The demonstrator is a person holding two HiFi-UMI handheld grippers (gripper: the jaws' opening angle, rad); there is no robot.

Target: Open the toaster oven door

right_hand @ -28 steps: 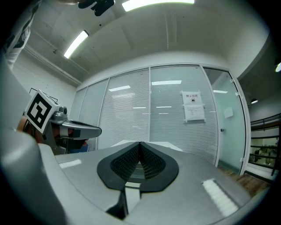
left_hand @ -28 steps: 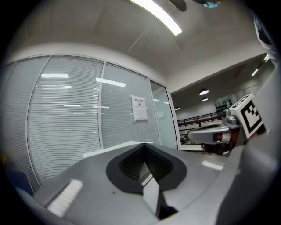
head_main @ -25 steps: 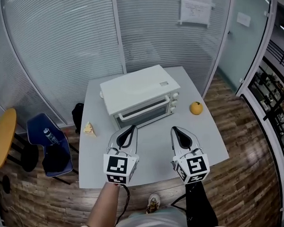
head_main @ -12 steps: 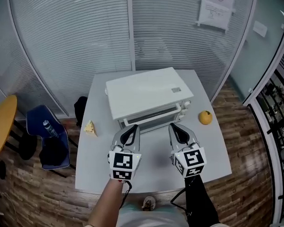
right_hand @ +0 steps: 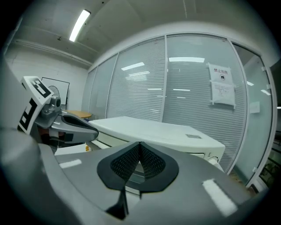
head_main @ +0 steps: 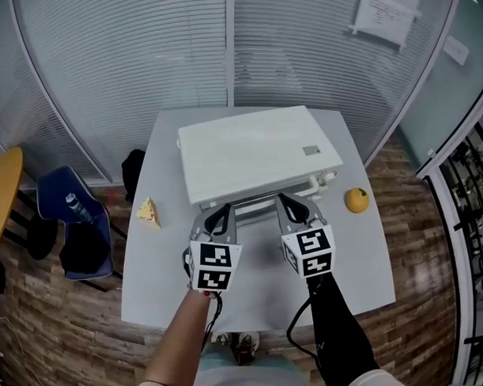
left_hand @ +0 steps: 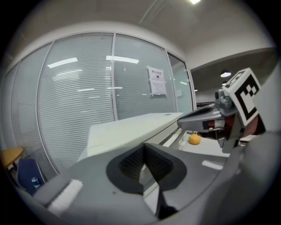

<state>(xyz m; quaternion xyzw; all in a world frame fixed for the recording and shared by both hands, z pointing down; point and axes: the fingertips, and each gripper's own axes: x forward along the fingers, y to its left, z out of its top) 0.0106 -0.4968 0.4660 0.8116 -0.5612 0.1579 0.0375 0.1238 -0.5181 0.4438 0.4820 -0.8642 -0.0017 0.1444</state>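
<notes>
A white toaster oven stands on the pale table, its door shut and only a strip of its front showing under the top. My left gripper is shut and empty, its tips close to the oven's front at the left. My right gripper is also shut on nothing, tips just before the door's upper edge at the right. In the left gripper view the joined tips point at the oven. The right gripper view has the tips before the oven.
A yellow cheese-like wedge lies left of the oven, an orange fruit to its right. A blue chair with a bottle and a yellow round table stand at the left. A curved glass wall runs behind.
Both grippers have moved forward from mid-table to the oven's front, and the head view has shifted over them. Both stayed shut.
</notes>
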